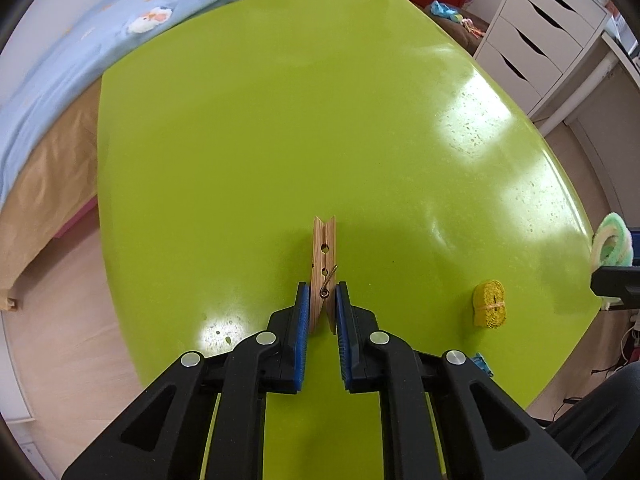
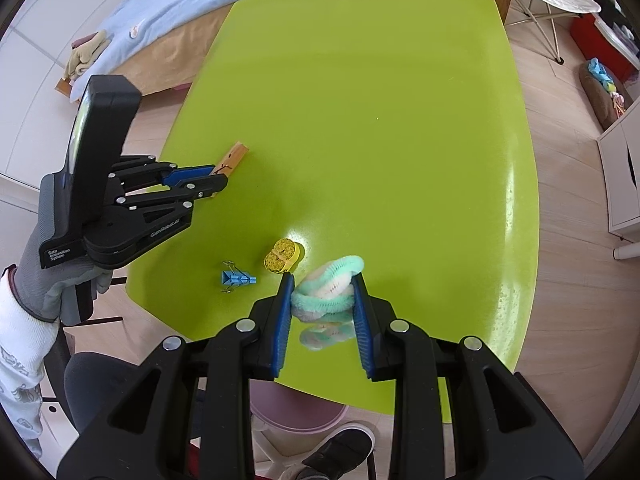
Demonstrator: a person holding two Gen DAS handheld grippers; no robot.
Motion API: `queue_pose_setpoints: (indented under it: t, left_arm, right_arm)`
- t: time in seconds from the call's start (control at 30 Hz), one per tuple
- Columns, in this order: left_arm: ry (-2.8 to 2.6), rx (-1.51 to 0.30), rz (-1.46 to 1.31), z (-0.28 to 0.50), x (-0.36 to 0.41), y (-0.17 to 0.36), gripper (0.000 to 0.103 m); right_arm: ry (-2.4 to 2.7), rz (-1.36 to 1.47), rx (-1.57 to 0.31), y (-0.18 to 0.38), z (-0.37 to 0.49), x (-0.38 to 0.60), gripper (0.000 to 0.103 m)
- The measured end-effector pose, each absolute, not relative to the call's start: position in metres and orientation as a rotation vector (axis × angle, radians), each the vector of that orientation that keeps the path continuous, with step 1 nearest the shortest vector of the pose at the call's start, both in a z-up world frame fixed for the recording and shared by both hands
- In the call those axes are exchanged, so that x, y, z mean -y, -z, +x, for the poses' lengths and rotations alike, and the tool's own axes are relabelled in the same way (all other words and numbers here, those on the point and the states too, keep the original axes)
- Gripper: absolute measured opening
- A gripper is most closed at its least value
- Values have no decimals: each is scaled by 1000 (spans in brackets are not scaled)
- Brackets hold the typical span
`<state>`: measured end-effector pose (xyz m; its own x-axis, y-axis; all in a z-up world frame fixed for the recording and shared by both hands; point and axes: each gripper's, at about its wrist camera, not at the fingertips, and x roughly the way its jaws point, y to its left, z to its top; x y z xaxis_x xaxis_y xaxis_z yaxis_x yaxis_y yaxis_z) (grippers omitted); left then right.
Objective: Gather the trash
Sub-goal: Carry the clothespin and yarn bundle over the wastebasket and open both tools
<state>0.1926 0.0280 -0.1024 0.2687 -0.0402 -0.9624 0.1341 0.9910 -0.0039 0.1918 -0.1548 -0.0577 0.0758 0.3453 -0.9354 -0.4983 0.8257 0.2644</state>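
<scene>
**Both grippers loaded**

Your left gripper (image 1: 322,308) is clamped on the wooden peg (image 1: 325,264), which lies on the green table (image 1: 280,120). Your right gripper (image 2: 322,304) pinches the fuzzy mint-and-white coil (image 2: 328,290) near the table's front edge. Just beside that coil sits a yellow roll (image 2: 282,255), with a blue clip (image 2: 236,279) close by.

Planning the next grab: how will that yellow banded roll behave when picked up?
The yellow roll looks like flat tape wound up and cinched by a band, so probably light and squashy. It lies flat on the green table, so rolling seems unlikely. Loose jaws might let layers slip.
</scene>
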Motion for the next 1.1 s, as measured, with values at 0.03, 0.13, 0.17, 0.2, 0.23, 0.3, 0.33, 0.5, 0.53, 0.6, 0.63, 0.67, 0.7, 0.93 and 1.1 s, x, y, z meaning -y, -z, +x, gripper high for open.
queue_pose_setpoints:
  t: [0.03, 0.13, 0.17, 0.2, 0.23, 0.3, 0.33, 0.5, 0.53, 0.6, 0.63, 0.67, 0.7, 0.93, 1.1]
  left_arm:
    - [118, -1285, 80, 190, -28, 99, 12]
    - [122, -1256, 66, 180, -29, 85, 12]
    - [122, -1247, 67, 176, -28, 81, 12]
    - [120, -1240, 67, 173, -25, 78, 12]
    - [116, -1230, 66, 168, -25, 73, 12]
    - [108, -1212, 56, 157, -25, 63, 12]
    - [105, -1203, 53, 151, -24, 58, 12]
    - [103, -1151, 51, 117, -16, 32, 12]
    - [107, -1137, 45, 109, -14, 27, 12]
    - [111, -1115, 40, 95, -10, 18, 12]
    - [112, -1104, 38, 87, -8, 14, 12]
    - [114, -1092, 35, 79, -5, 10, 12]
    - [117, -1084, 34, 74, -3, 7, 12]
    - [134, -1019, -1, 27, 9, -12, 12]
    - [148, -1005, -9, 0, 21, -13, 12]
  right_arm:
    - [-636, -135, -1351, 57, 191, 155, 28]
    - [-641, -136, -1328, 52, 188, 157, 28]
    - [-645, -137, -1319, 51, 185, 157, 28]
    - [-647, -138, -1309, 49, 184, 158, 28]
    - [-651, -138, -1295, 46, 180, 158, 28]
    - [-663, -138, -1275, 41, 173, 159, 28]
    - [-665, -143, -1267, 38, 170, 159, 28]
    - [-687, -162, -1197, 19, 145, 162, 28]
    - [-692, -164, -1188, 16, 142, 163, 28]
    - [-703, -179, -1160, 8, 128, 166, 28]
    - [-706, -183, -1151, 6, 124, 167, 28]
    - [-712, -186, -1139, 2, 117, 169, 28]
    - [-718, -188, -1125, -2, 109, 171, 28]
    - [-748, -198, -1074, -14, 69, 181, 28]
    - [-767, -189, -1067, -14, 40, 187, 28]
